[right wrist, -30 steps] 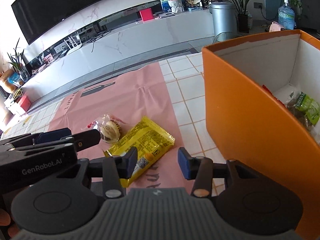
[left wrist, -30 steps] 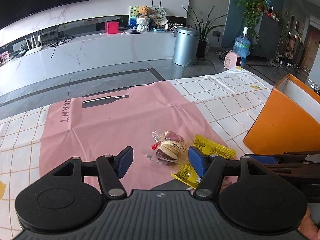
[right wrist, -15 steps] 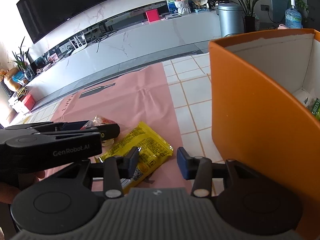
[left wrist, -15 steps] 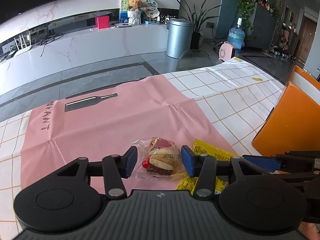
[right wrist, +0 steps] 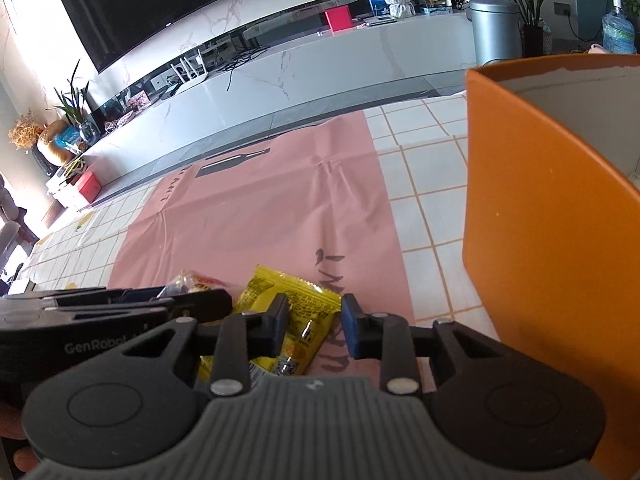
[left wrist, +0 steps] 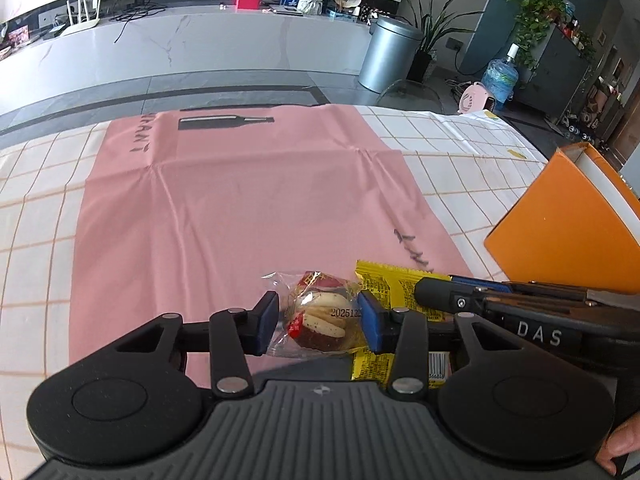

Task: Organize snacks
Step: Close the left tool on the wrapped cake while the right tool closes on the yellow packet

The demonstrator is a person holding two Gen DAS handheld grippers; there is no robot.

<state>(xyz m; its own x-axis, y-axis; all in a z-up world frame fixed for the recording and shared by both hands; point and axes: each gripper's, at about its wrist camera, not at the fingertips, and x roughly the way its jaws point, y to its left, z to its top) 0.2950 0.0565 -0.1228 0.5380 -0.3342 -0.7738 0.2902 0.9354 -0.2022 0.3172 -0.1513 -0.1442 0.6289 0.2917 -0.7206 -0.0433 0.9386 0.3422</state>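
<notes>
Left gripper [left wrist: 318, 318]: fingers bracketing the clear-wrapped pastry [left wrist: 320, 318] lying on the pink mat [left wrist: 240, 200], narrowing, contact uncertain; squeeze gently, avoid crushing. Right gripper [right wrist: 314, 326]: fingers hovering moderately apart over the yellow snack packet [right wrist: 288, 304]. Orange box [right wrist: 540, 240]: waiting at right.

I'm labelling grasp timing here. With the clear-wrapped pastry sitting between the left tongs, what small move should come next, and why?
Probably close the left tongs on the clear-wrapped pastry. Its wrapper sits right between the two blue pads, which look near or just touching it but not yet squeezing. The right tongs are open over the yellow packet, and the orange box stands close by on the right.
</notes>
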